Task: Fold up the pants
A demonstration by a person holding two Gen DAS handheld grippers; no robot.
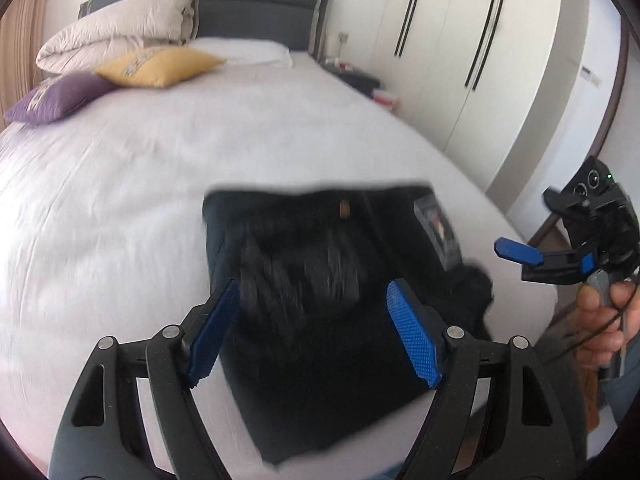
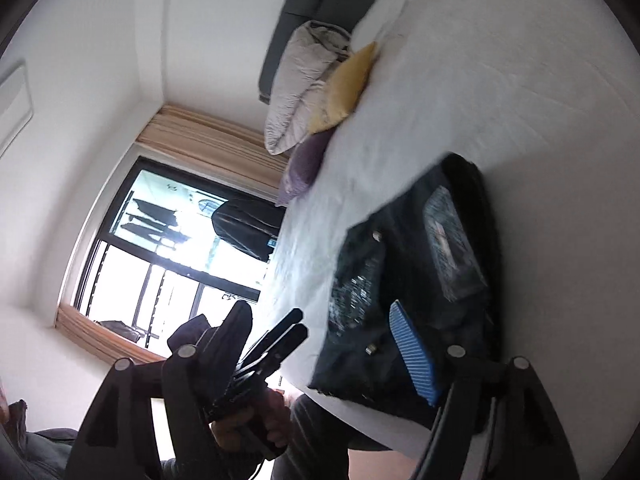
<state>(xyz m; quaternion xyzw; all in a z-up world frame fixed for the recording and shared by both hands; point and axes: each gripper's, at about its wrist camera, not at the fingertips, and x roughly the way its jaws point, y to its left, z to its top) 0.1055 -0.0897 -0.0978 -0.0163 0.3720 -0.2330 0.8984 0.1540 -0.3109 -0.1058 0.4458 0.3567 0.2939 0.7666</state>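
Dark pants (image 1: 320, 280) lie folded into a compact rectangle near the front edge of the white bed (image 1: 160, 184), a waist label showing at their right side. My left gripper (image 1: 312, 320) hovers just above them, open, its blue pads (image 1: 414, 336) spread wide with nothing between them. Off the bed's right edge a hand (image 1: 600, 320) holds my right gripper (image 1: 520, 264), which is open and empty. The right wrist view is rolled sideways. There the pants (image 2: 404, 264) lie beyond the open right gripper (image 2: 320, 340), and the left gripper (image 2: 290, 330) is beside them.
A folded beige duvet (image 1: 120, 28), a yellow pillow (image 1: 160, 66), a purple pillow (image 1: 56, 98) and a white pillow (image 1: 244, 50) lie by the grey headboard (image 1: 256, 4). White wardrobe doors (image 1: 460, 40) stand to the right. A window (image 2: 168, 248) is on the far side of the bed.
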